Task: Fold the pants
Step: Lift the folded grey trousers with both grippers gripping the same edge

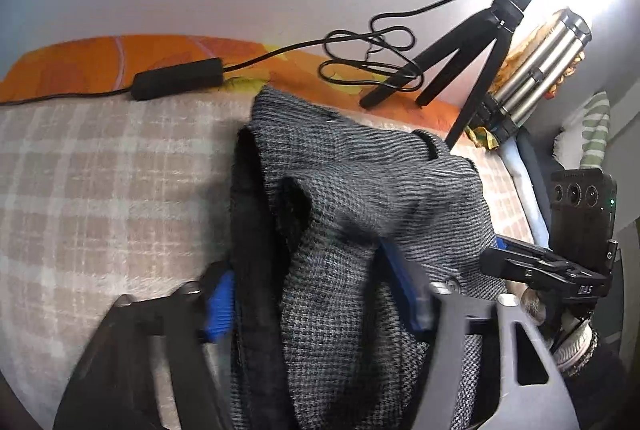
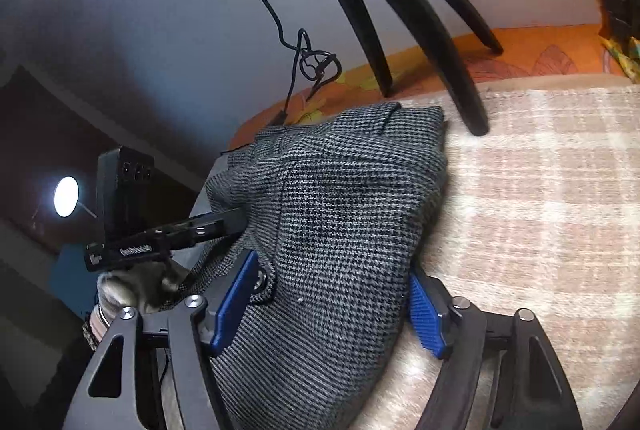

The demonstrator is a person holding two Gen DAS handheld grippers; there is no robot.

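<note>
Left gripper [image 1: 316, 304] straddling bunched grey houndstooth pants [image 1: 360, 190], blue pads [image 1: 219, 304] apart w/ cloth between, grip unclear, right gripper [image 2: 332, 304] same, pads either side of the fold, pants heaped on checked blanket [image 2: 540, 190], black tripod [image 1: 472, 46] & cable behind

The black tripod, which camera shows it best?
The left wrist view: the black tripod shows whole, head to feet, standing on the orange sheet. The right wrist view catches only its legs, cut off at the top.
</note>
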